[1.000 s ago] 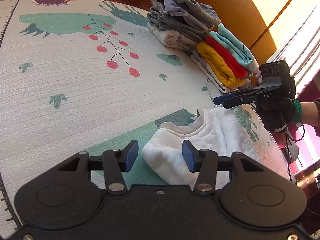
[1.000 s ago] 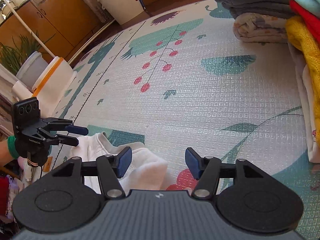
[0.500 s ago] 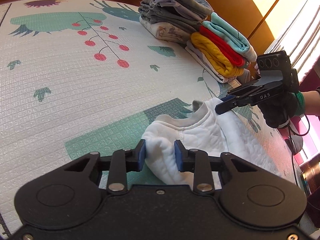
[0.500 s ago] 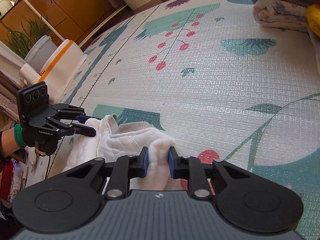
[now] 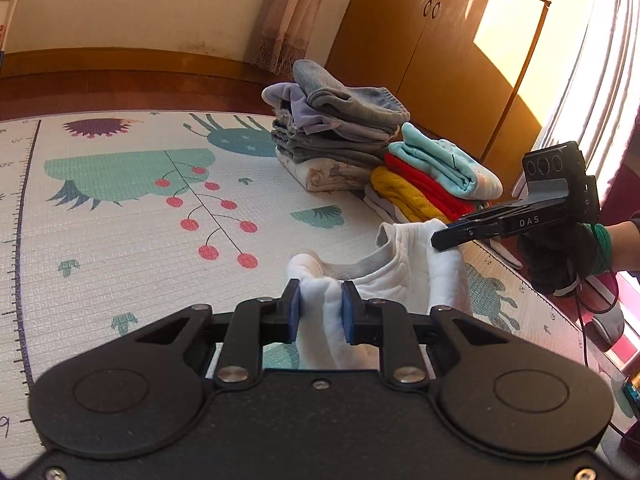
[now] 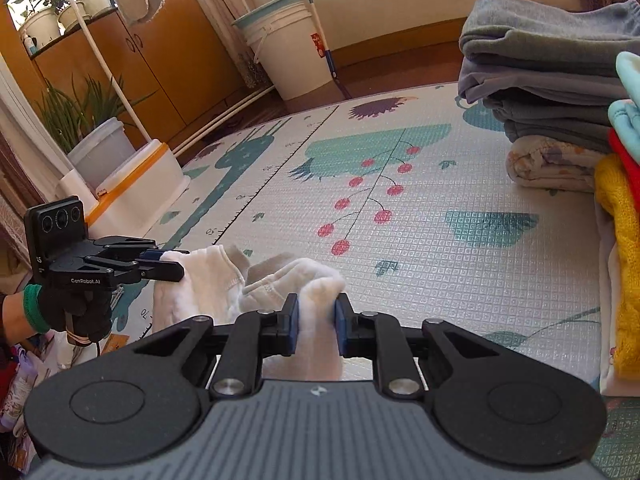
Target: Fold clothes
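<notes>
While lifted, white top [image 5: 400,280] pinched by 2 grippers (L [image 5: 319,312], R [image 6: 316,318]).

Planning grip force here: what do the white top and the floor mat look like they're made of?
The white top looks like soft, matte fleecy knit: fuzzy surface, ribbed grey collar, bunching limply where it is pinched. The floor mat looks like foam or vinyl with a slight sheen: embossed square grid, printed cartoons.

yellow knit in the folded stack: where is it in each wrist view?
Left wrist: yellow knit right of centre, under the red garment.
Right wrist: yellow knit at the far right edge, cropped.
Shared landmark: cherry branch print on the mat.
</notes>
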`<state>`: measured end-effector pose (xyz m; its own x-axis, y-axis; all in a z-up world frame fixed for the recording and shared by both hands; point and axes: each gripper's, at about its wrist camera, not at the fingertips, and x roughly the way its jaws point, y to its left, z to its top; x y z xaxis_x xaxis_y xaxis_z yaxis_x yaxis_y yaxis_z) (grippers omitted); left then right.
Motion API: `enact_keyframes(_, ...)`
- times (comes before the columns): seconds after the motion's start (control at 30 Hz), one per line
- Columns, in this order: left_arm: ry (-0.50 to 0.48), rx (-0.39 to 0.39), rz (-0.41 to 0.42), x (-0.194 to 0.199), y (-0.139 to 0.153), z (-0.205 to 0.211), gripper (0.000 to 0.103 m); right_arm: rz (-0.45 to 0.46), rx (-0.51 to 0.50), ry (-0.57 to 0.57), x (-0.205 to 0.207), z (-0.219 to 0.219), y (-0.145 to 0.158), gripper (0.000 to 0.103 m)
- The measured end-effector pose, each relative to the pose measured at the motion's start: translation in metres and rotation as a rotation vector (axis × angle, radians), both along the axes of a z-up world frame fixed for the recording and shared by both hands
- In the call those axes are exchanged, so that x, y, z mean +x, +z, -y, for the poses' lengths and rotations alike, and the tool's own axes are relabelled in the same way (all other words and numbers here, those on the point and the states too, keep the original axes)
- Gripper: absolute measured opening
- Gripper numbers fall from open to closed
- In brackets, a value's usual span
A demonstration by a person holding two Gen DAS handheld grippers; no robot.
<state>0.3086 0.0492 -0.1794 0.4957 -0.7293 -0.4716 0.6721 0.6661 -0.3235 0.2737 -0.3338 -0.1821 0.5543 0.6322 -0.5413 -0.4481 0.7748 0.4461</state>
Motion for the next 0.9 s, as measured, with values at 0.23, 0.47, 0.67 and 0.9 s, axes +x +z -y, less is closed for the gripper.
enact_keyframes(0.23,-0.027,0.031,0.139,-0.069,0.028,0.005,0.019,0.084,-0.027,0.085,-0.052,0.002,0.034,0.02)
enact_keyframes(0.47,-0.066,0.065,0.163,-0.145,0.029,0.011,0.018,0.1,-0.107,0.207,-0.121,-0.005,0.042,0.02)
enact_keyframes(0.67,-0.149,0.161,0.135,-0.202,0.006,0.027,0.018,0.075,-0.203,0.293,-0.167,-0.011,0.029,0.02)
enact_keyframes(0.9,-0.185,0.284,0.112,-0.231,-0.03,0.038,0.018,0.038,-0.354,0.413,-0.199,-0.023,-0.003,0.02)
